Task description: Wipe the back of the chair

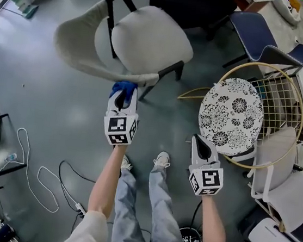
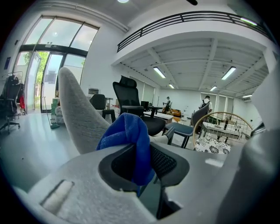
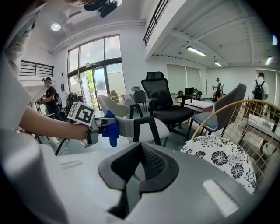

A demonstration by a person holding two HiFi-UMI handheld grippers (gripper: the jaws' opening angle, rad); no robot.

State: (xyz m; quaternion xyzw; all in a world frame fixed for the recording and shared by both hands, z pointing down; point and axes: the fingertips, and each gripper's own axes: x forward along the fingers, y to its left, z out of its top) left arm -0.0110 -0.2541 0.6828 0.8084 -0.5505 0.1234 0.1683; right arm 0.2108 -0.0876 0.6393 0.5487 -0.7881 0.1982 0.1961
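My left gripper (image 1: 123, 93) was clamped on a blue cloth (image 1: 124, 87) — the fabric was bunched between the jaws and spilled out over their tips. I held it at the near end of the chair back (image 1: 78, 48), where the curved pale grey shell ran down toward a black leg (image 1: 169, 70). As far as I could tell, the cloth was touching the top edge of the shell there. The chair (image 1: 150, 41) stood on the grey floor (image 1: 43, 110) straight ahead of me, with its back wrapping round the left side of the rounded seat.

My right gripper (image 1: 199, 143) hung lower and well apart from that chair. Its jaws were brought together with nothing between them. It sat just beside a round cushion with a black-and-white flower pattern (image 1: 231, 116), which rested in a gold wire frame (image 1: 268, 65) on my right. Beyond that, toward the far right of the floor, stood a dark blue chair (image 1: 250, 28) — well clear of both grippers.
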